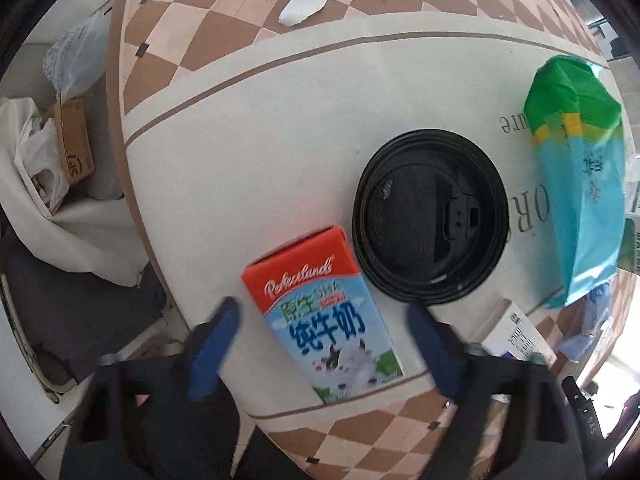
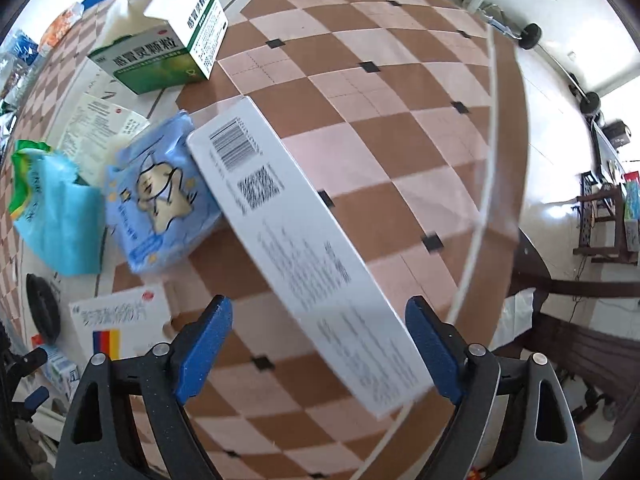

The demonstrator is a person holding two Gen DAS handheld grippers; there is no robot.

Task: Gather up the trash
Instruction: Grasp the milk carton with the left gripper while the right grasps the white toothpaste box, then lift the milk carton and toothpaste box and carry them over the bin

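In the left wrist view, the left gripper (image 1: 322, 334) is seen at the lower centre of the frame with its blue-padded fingers (image 1: 214, 350) spread wide, and a milk carton (image 1: 322, 314) with a red top and a cow print is framed between them, lying on the table; contact with either finger cannot be told. Just to the upper right of the carton, a black cup lid (image 1: 430, 216) is shown, and a green-and-turquoise bag (image 1: 580, 184) is placed near the right edge. A white scrap (image 1: 302, 9) is visible at the top centre on the checkered tablecloth (image 1: 192, 32), and a white-lined bin (image 1: 52, 184) holding a cardboard piece and plastic is seen at the left edge, beside the table. In the right wrist view, the right gripper (image 2: 320, 350) is likewise held spread at the lower centre, and a long white box (image 2: 296, 236) with a barcode is shown running diagonally from the centre left down between the fingers, nearer the right-hand one, though contact cannot be told. A blue tissue pack (image 2: 162, 204) is seen touching the box on its left, a green-and-white medicine box (image 2: 168, 46) is placed at the upper left, and a white card with coloured stripes (image 2: 118, 326) is shown at the lower left.
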